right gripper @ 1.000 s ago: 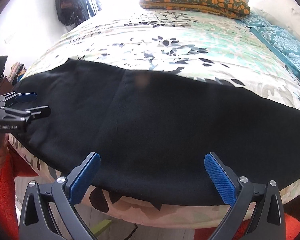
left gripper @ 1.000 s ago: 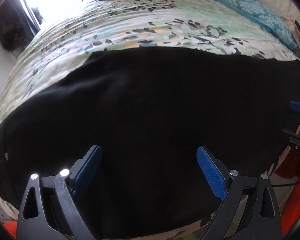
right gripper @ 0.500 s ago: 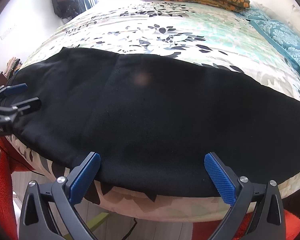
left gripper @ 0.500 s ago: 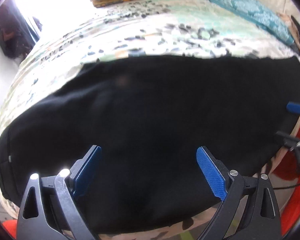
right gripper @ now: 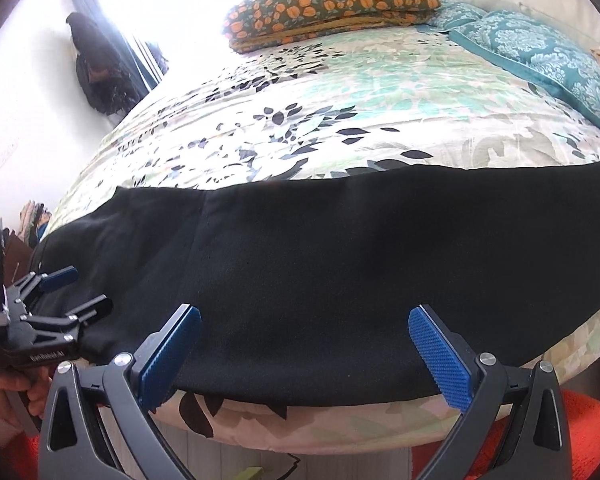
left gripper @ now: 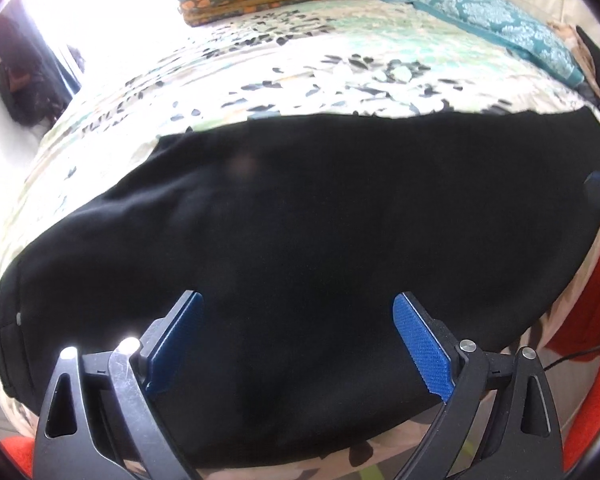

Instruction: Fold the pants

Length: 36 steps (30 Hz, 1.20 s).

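We hold our left gripper [left gripper: 298, 344] with its jaws spread wide over the waist end of the black pants [left gripper: 300, 240], which lie flat and lengthwise along the near edge of the bed [left gripper: 340, 72]; cloth fills the gap between the jaws, but nothing is pinched. Further right, our right gripper [right gripper: 305, 354] also has its jaws spread, the near hem of the leg just ahead of them. We judge we are at the start of a fold, choosing grasp points. Next we should lower both, close on an edge, and carry one end over the other.
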Motion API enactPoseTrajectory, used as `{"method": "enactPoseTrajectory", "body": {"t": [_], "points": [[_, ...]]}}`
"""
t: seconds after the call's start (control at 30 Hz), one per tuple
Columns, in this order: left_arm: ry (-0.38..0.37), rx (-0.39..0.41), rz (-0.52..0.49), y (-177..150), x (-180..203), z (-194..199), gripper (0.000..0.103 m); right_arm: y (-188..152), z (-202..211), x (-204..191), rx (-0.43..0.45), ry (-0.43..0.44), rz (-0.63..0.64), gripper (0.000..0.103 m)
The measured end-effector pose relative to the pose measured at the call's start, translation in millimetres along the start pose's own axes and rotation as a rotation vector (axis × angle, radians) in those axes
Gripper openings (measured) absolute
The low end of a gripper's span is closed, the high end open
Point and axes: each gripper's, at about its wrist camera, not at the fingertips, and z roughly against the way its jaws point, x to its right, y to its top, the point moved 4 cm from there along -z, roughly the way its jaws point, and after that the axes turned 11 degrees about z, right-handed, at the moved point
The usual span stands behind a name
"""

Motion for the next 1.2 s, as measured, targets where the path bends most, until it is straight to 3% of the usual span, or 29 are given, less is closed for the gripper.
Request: {"method": "enactPoseTrajectory", "body": {"t": [0.1,0.27,0.4,0.53,0.63,0.67,0.7,0.8,0.83,0.9,1.03,1.1,1.17,1.2], "points": [[-0.023,-0.008,0.054,-3.0,-11.1,-3.9,0.1,9.5,26.4,18.5,0.107,0.012,-0.083,0.103],[-0.024,-0.022,0.069,-2.4,-18.0,-3.8,0.101,14.4,97.7,96.1,0.298,0.04,-0.382,0.103],[-0.02,-0.022,0.079,-1.4,-16.7,-4.6,0.101,2.3,136.1,162.6,0.322,-0.037,-0.509,0.103],[-0.031,-0.034,0.086,0.2,-20.3,-4.5,0.101,-30.8,173.2,241.4,0.36,-0.159,-0.658,0.103],[-0.034,-0.033,0.098,0.1,-22.9,-5.0,0.101,-66.5,181.3,310.5,0.291,-0.27,-0.756,0.101],[-0.033,-0.033,0.1,0.4,-22.6,-5.3,0.101,-76.3,178.4,327.5,0.236,-0.326,-0.75,0.097],[-0.03,-0.033,0.099,0.9,-22.4,-5.5,0.101,-83.2,172.8,339.4,0.17,-0.354,-0.709,0.085],[-0.024,-0.035,0.098,1.9,-21.2,-6.3,0.101,-92.6,141.3,343.9,0.014,-0.284,-0.554,0.071],[-0.023,-0.036,0.099,2.2,-20.9,-6.6,0.101,-93.5,133.8,337.3,-0.003,-0.248,-0.501,0.065],[-0.019,-0.038,0.096,3.0,-20.1,-7.0,0.102,-83.6,123.0,324.5,0.002,-0.209,-0.408,0.062],[-0.019,-0.041,0.094,3.6,-19.7,-7.8,0.102,-65.0,107.3,317.6,0.03,-0.194,-0.333,0.057],[-0.018,-0.039,0.091,3.2,-20.0,-8.0,0.102,-59.2,90.0,319.9,-0.005,-0.168,-0.317,0.027],[-0.02,-0.037,0.09,2.8,-19.9,-7.8,0.102,-50.3,82.3,316.1,-0.027,-0.196,-0.276,0.025],[-0.022,-0.036,0.09,2.5,-19.6,-7.7,0.102,-47.7,83.5,317.7,-0.016,-0.208,-0.264,0.018]]}}
